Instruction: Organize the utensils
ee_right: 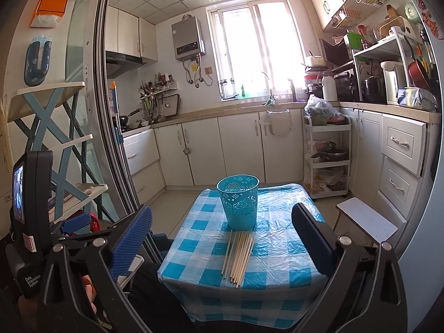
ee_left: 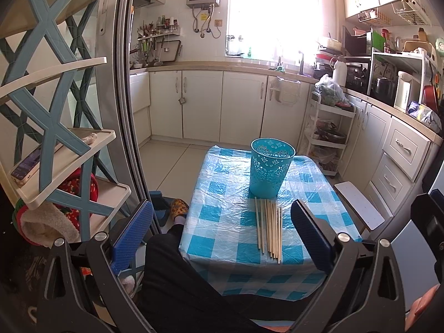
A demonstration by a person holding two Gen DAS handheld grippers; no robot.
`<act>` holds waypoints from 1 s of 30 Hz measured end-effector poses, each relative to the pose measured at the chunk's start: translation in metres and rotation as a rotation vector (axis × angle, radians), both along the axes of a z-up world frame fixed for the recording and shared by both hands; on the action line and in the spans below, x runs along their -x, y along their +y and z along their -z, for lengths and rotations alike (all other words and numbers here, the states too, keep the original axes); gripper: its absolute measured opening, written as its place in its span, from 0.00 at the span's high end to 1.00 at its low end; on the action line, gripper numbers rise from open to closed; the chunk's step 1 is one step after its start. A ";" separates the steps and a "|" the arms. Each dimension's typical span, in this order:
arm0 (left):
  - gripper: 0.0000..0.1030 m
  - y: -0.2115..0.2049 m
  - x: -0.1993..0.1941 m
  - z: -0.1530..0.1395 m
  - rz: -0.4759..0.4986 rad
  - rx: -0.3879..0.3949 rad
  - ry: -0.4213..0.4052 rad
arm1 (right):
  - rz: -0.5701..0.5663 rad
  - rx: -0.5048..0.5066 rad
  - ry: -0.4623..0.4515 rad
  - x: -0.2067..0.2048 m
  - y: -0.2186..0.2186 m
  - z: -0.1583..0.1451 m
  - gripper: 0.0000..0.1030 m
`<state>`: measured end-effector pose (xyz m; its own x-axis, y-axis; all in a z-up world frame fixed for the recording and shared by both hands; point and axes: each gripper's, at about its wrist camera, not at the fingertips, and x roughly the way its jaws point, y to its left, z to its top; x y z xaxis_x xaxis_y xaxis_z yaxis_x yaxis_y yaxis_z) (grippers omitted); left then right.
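Several wooden chopsticks (ee_left: 269,227) lie side by side on a small table with a blue-and-white checked cloth (ee_left: 222,222). A turquoise perforated cup (ee_left: 269,170) stands upright just behind them. My left gripper (ee_left: 222,236) is open and empty, held above the table's near edge. In the right wrist view the chopsticks (ee_right: 240,254) lie in front of the cup (ee_right: 238,201) on the cloth (ee_right: 277,255). My right gripper (ee_right: 222,238) is open and empty, back from the table. The left gripper's body (ee_right: 30,222) shows at the left.
A blue-and-white shelf rack (ee_left: 55,138) stands at the left beside a sliding door frame (ee_left: 125,111). A small white stool (ee_left: 360,205) sits right of the table. A white trolley (ee_left: 327,130) and kitchen cabinets (ee_left: 222,105) stand behind. The person's dark trousers (ee_left: 180,277) are below.
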<state>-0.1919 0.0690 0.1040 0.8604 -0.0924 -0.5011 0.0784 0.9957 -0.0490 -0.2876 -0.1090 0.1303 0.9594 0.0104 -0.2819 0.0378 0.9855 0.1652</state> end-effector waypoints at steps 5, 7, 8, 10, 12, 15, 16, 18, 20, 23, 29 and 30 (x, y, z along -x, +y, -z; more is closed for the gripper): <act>0.07 -0.001 0.000 0.000 0.000 0.000 0.000 | -0.004 -0.004 0.000 0.000 0.000 0.001 0.06; 0.07 -0.001 0.000 0.000 -0.001 0.000 -0.001 | 0.000 -0.001 -0.002 0.000 -0.001 0.001 0.06; 0.07 0.000 0.000 0.001 0.001 0.000 0.001 | 0.000 -0.001 -0.002 0.000 0.000 0.000 0.06; 0.07 -0.001 0.001 0.001 0.002 0.000 0.002 | 0.000 0.000 -0.004 0.000 0.000 0.001 0.06; 0.07 0.000 0.001 0.001 0.005 0.000 0.005 | 0.000 0.000 -0.004 0.000 0.000 0.001 0.06; 0.07 0.000 0.000 -0.001 0.013 0.000 0.006 | 0.000 0.001 -0.005 0.001 0.000 0.002 0.06; 0.07 0.000 0.001 -0.001 0.018 0.000 0.007 | -0.001 0.001 -0.006 0.000 -0.001 0.002 0.06; 0.07 -0.002 0.000 0.000 0.026 -0.005 0.009 | -0.001 0.000 -0.005 0.000 0.000 0.002 0.06; 0.07 -0.004 0.000 0.000 0.033 -0.007 0.011 | 0.000 0.002 -0.006 0.000 0.000 0.002 0.06; 0.07 -0.005 -0.001 0.001 0.037 -0.008 0.017 | -0.001 0.000 -0.007 0.001 -0.001 0.002 0.06; 0.13 -0.008 -0.005 0.007 0.058 -0.005 0.055 | -0.001 -0.013 -0.020 0.003 -0.001 0.002 0.06; 0.14 -0.009 -0.007 0.008 0.062 -0.006 0.062 | -0.002 -0.016 -0.025 0.003 -0.002 0.002 0.06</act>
<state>-0.1854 0.0604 0.0962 0.8204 -0.1411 -0.5541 0.1366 0.9894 -0.0496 -0.2910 -0.1107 0.1279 0.9660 0.0164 -0.2579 0.0320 0.9827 0.1822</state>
